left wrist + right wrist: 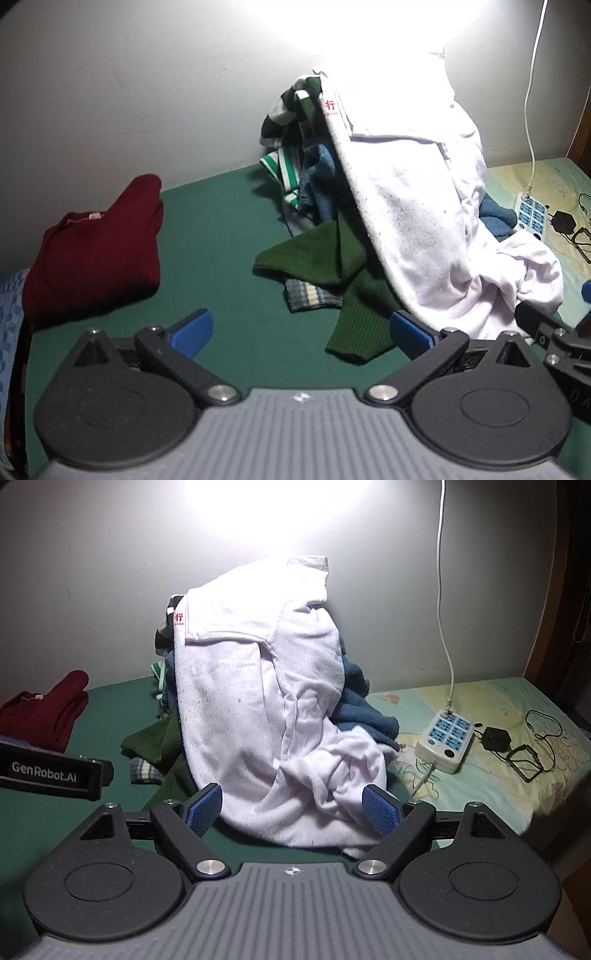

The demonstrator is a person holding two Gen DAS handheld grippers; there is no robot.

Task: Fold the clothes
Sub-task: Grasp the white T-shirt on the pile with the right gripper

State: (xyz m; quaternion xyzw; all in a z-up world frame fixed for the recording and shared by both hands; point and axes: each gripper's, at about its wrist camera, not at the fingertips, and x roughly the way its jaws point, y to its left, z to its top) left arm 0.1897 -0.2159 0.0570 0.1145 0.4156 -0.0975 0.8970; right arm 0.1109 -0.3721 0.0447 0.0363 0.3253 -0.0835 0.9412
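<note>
A white sweatshirt (417,192) (258,701) drapes over a tall pile of clothes against the wall. Under it lie a dark green knit (332,258) (155,742), blue items (317,173) (365,709) and a green-and-white striped piece (284,166). A folded dark red sweater (96,251) (48,709) rests at the left on the green sheet. My left gripper (301,332) is open, low over the sheet, with the green sleeve near its right finger. My right gripper (291,808) is open, its blue pads (380,810) on either side of the white sweatshirt's lower hem.
A white power strip (445,742) (532,212) with its cord, a black adapter (496,738) and cables lie on the patterned sheet (517,775) at the right. The wall (147,92) stands behind the pile. The left gripper's body (51,771) shows in the right wrist view.
</note>
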